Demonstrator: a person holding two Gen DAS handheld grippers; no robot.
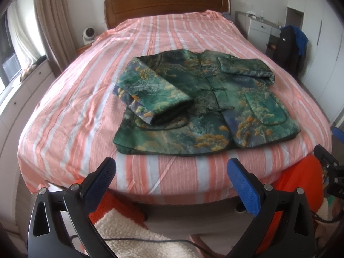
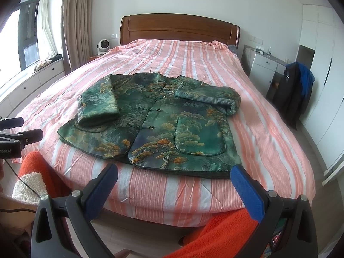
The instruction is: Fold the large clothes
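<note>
Now | left gripper (image 1: 171,172) wide open, empty | right gripper (image 2: 174,177) wide open, empty | jacket (image 1: 206,103) untouched

A jacket (image 1: 206,99) lies flat on the bed (image 1: 163,34), near its foot edge, front side up, both sleeves folded in over the chest. The headboard (image 2: 178,28) stands behind it at the far end. A small fan (image 2: 102,46) sits to the left of the headboard; a cabinet (image 2: 263,68) stands to its right, with a chair draped in clothes (image 2: 294,90) nearer. The left gripper (image 1: 172,172) and right gripper (image 2: 175,178) hover before the foot edge, jaws spread, touching nothing.
</note>
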